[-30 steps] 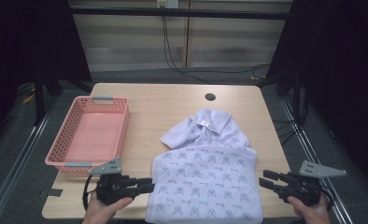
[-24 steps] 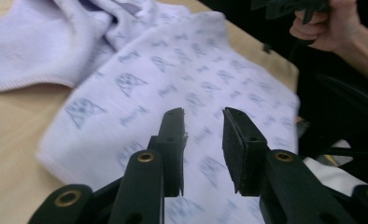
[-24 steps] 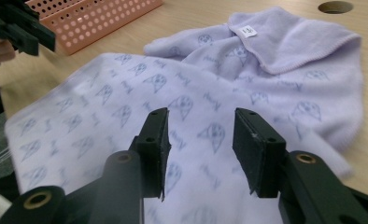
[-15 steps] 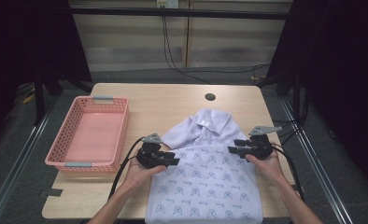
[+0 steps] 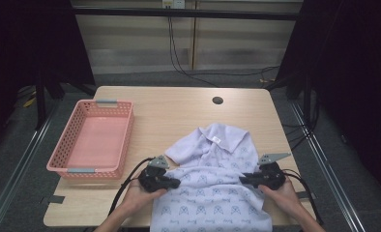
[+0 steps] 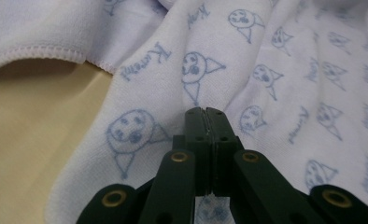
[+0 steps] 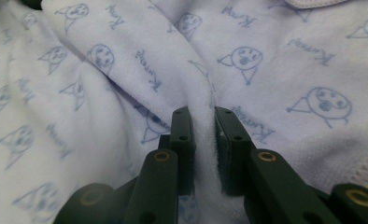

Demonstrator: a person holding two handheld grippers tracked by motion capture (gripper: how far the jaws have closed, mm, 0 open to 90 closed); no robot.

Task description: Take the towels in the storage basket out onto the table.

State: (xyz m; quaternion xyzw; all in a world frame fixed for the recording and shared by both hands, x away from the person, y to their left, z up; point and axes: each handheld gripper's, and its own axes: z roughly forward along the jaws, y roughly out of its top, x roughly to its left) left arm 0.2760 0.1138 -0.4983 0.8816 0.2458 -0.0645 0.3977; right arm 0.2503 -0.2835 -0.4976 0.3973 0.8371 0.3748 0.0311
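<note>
- Printed polo shirt [image 5: 212,193] spread on the near half of the wooden table [image 5: 179,113], collar toward the far side, hem hanging past the near edge; pink basket [image 5: 89,140] well apart to the left.
- Left gripper [image 5: 171,183] at the shirt's left side seam, below the sleeve: jaws just closed, pinched nearly together on a thin layer of cloth, seen up close in the left gripper view [image 6: 205,116].
- Right gripper [image 5: 244,180] at the right side seam: jaws just closed too, squeezing a raised fold of fabric between them [image 7: 204,122].
- Likely handling: light, soft, limp knit; sags and creases wherever unsupported, not fragile, little slip once pinched. Best taken at both side edges together, level with each other, for a straight fold.
- Against half a second ago: both hands lower and nearer, off the chest and onto the side seams; against a second ago, in from the table's near corners.
</note>
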